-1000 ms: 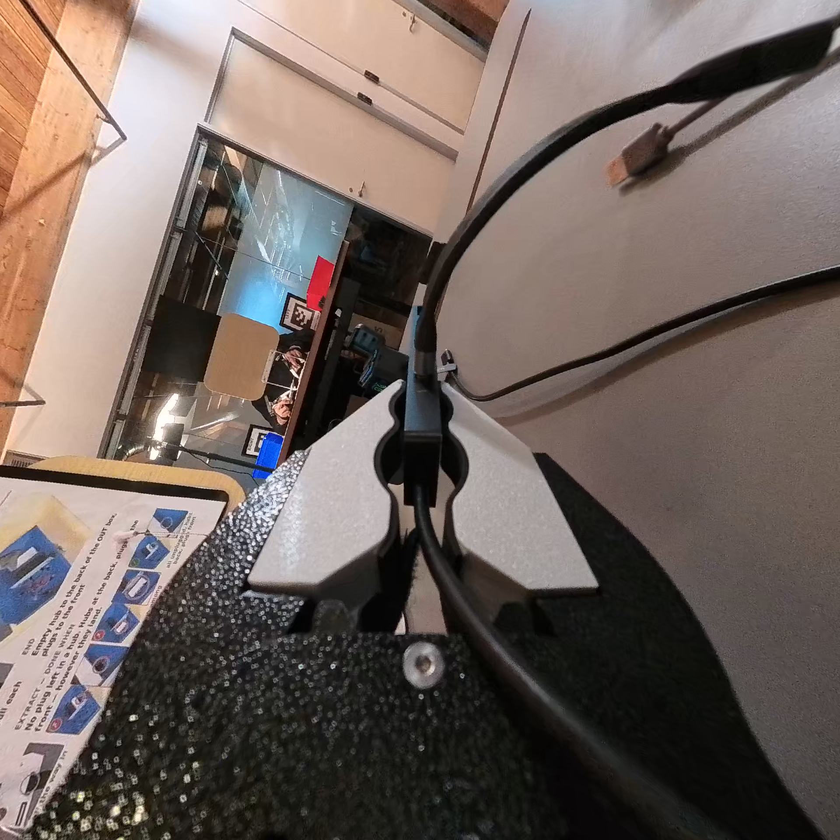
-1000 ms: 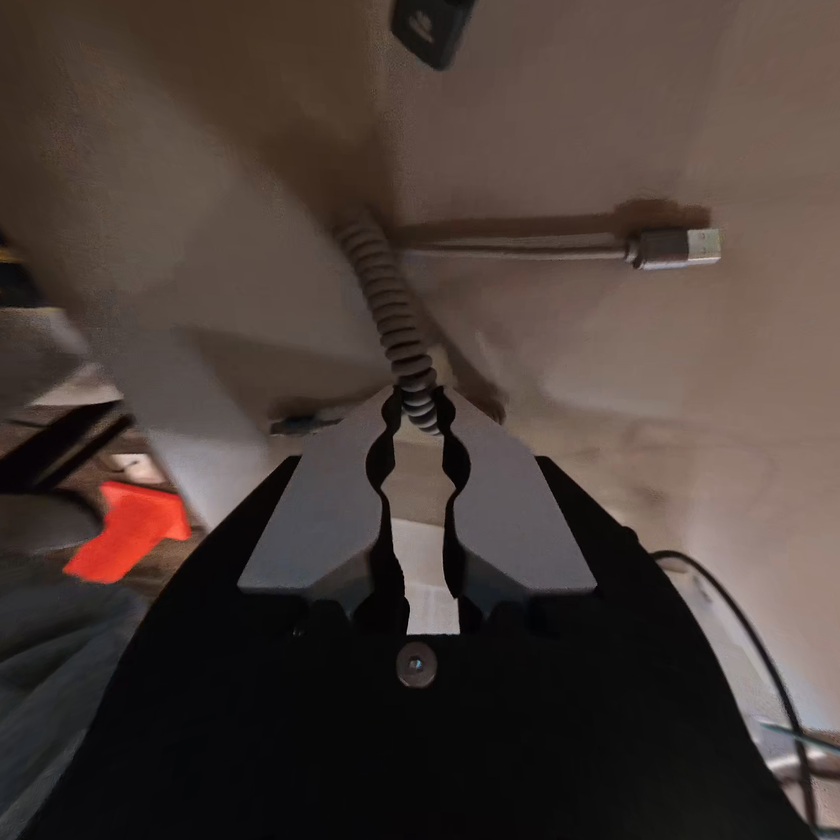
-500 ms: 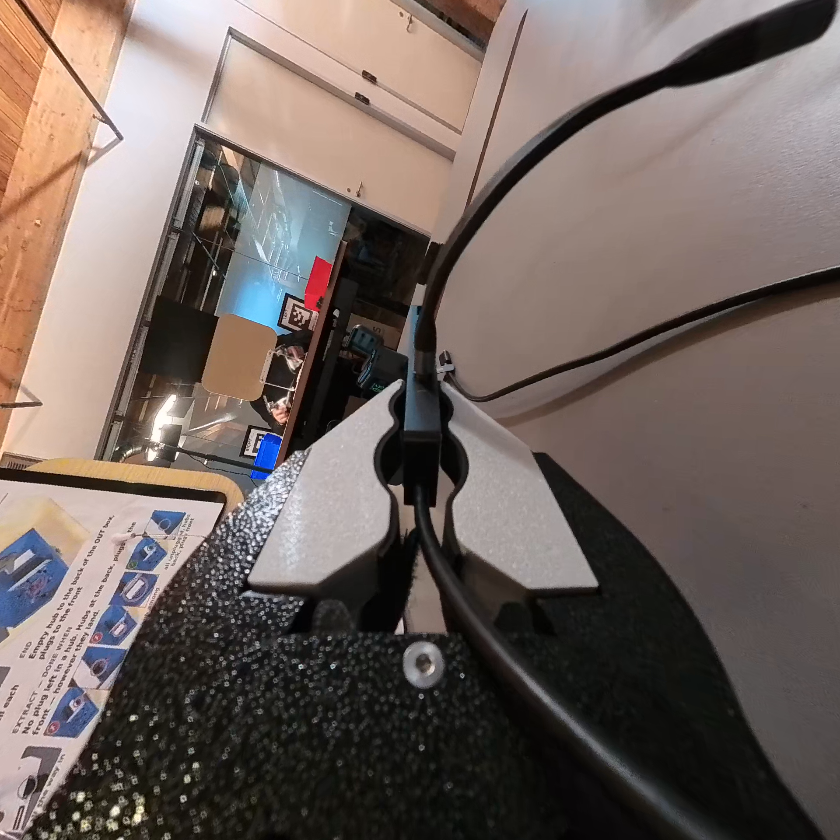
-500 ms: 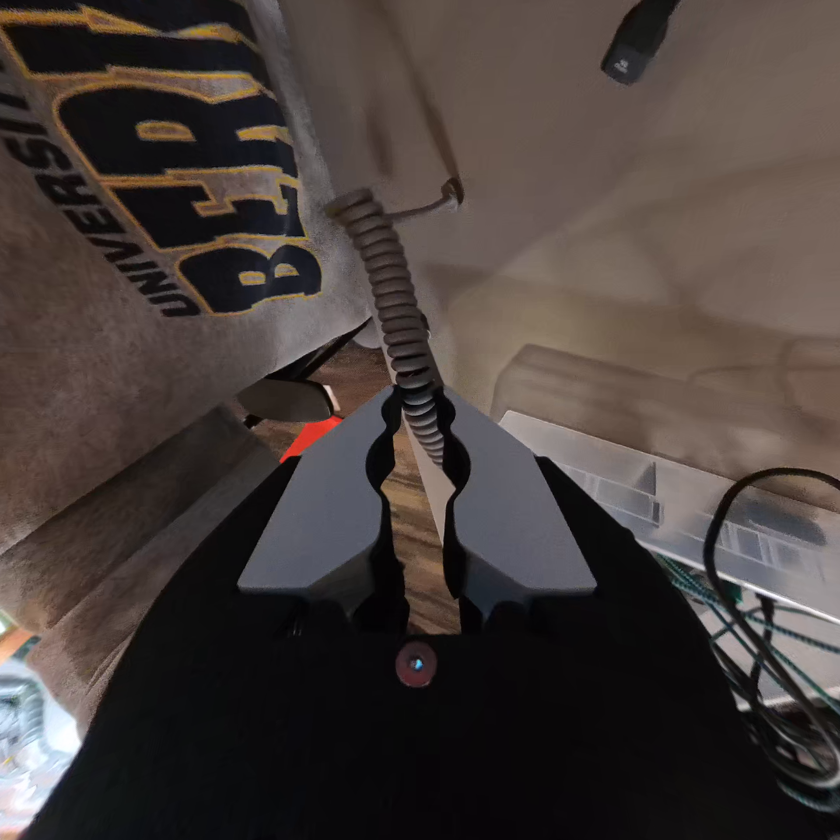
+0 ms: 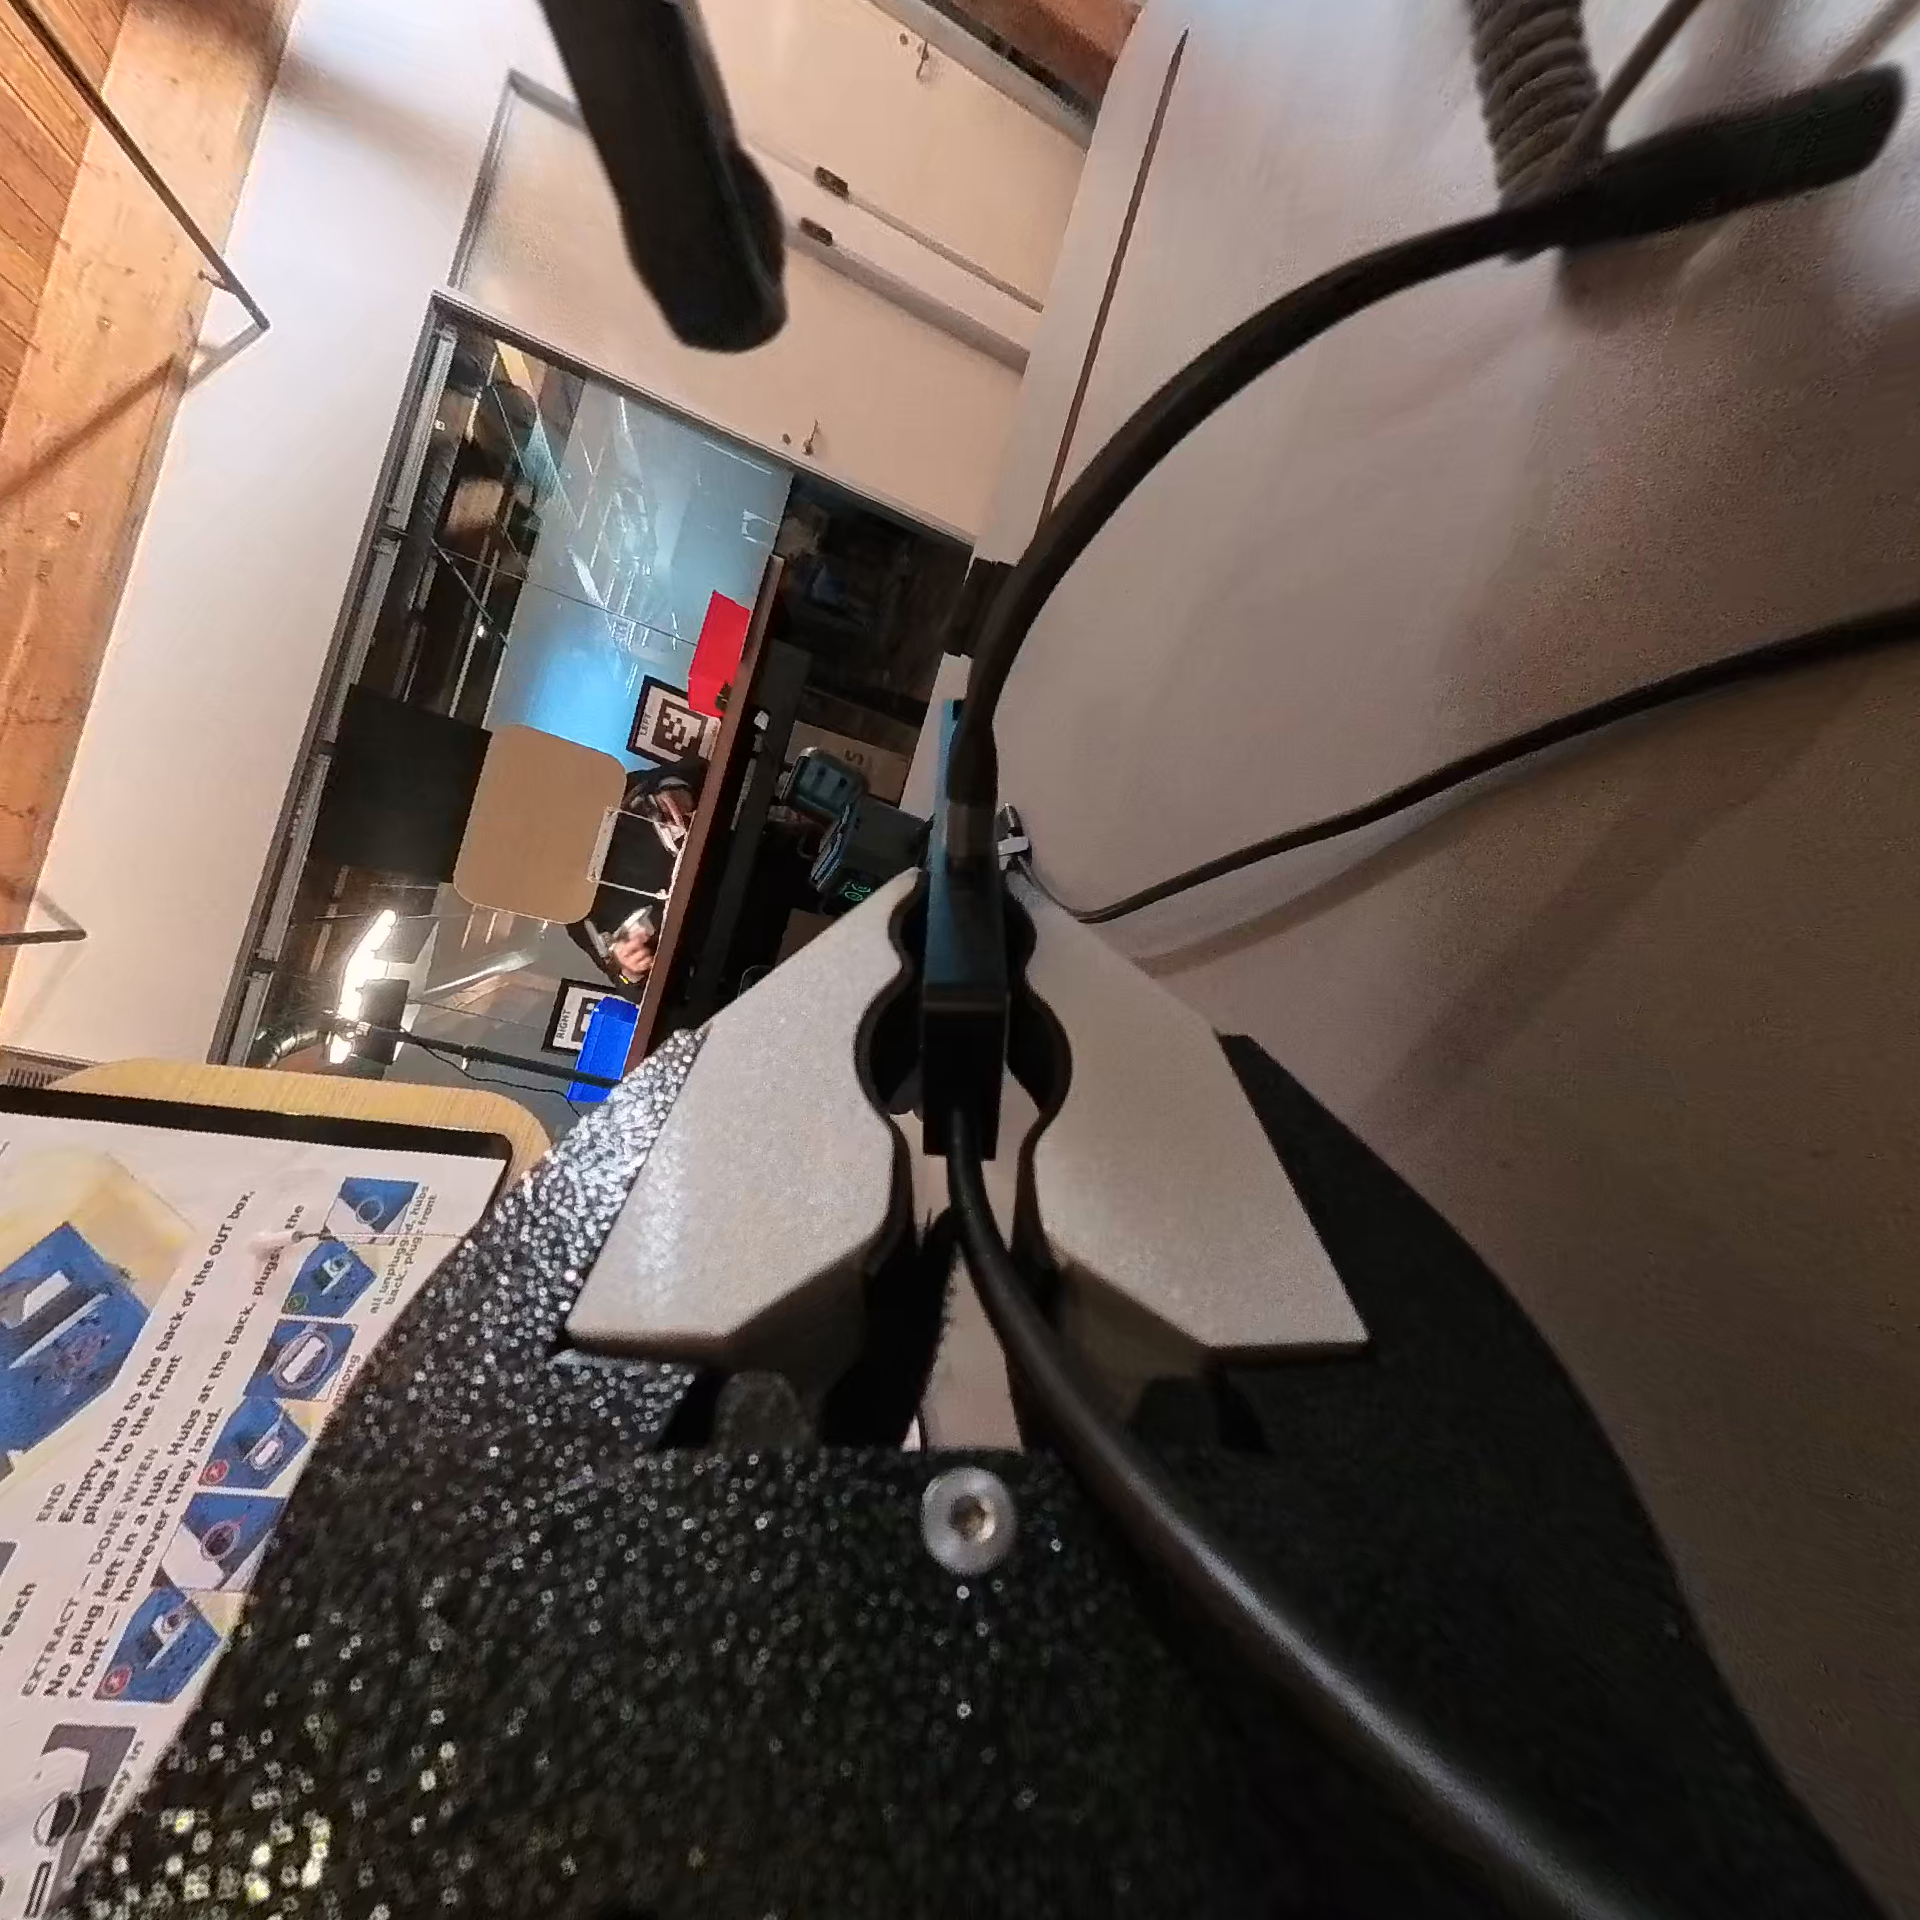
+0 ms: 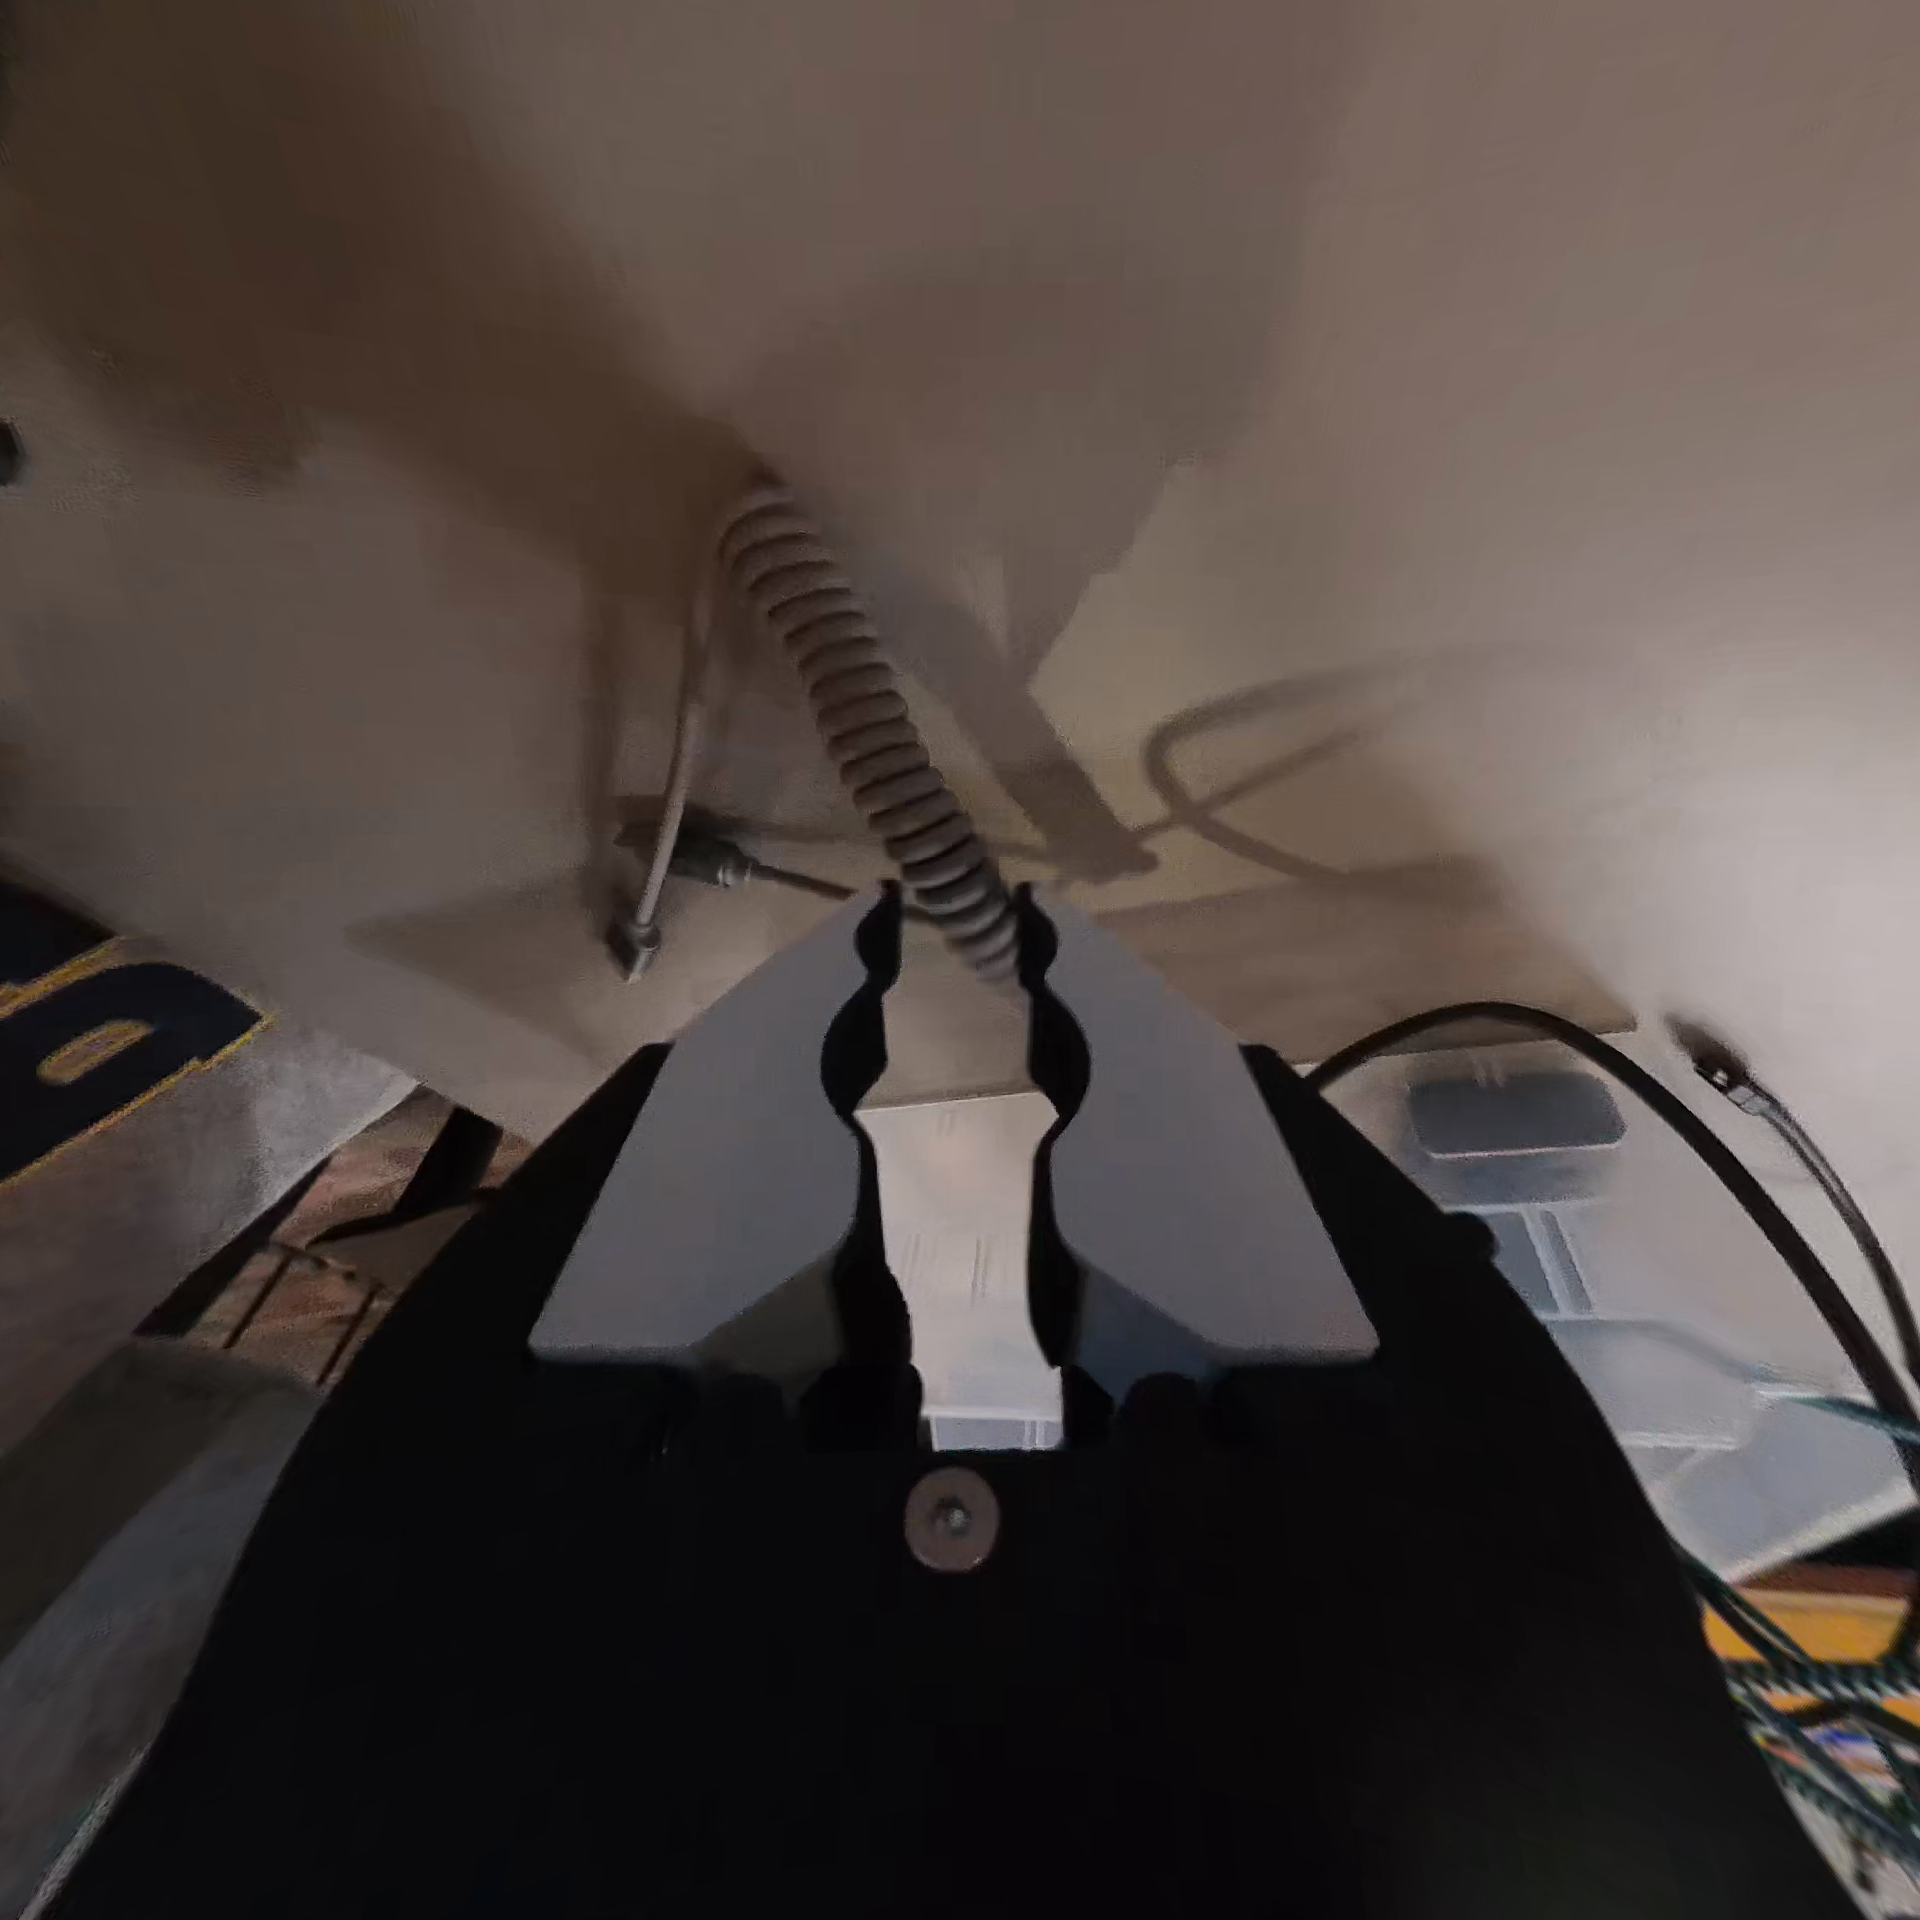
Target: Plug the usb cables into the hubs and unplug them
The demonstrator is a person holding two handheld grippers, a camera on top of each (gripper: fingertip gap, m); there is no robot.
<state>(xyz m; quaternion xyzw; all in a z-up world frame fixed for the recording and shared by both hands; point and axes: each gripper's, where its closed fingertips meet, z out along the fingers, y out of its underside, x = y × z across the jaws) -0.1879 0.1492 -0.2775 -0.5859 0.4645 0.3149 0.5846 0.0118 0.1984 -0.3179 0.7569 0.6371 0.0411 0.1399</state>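
In the left wrist view my left gripper (image 5: 961,899) is shut on a thin black hub (image 5: 964,997) seen edge-on. A black cable (image 5: 1195,405) arcs from the hub's front end up to a black plug (image 5: 1714,135) at the top right. Another black cable (image 5: 1039,1351) trails back from the hub toward the camera. In the right wrist view my right gripper (image 6: 951,899) is shut on a grey coiled cable (image 6: 862,727) at its fingertips, above the pale table (image 6: 1351,416). A silver plug (image 6: 636,935) on a thin grey cable lies to the left. The view is blurred.
A thin black cable (image 5: 1455,790) lies on the table. An instruction sheet (image 5: 156,1403) is at the lower left. A dark blurred bar (image 5: 675,177) and grey coils (image 5: 1538,94) are at the top. A clear bin (image 6: 1558,1247) and black cables (image 6: 1714,1122) sit beyond the table edge. Left tips to right tips: about 20 cm.
My right gripper has swung back over the table, still holding the coiled cable. The left gripper has held still; the dark bar and grey coils have come into its view.
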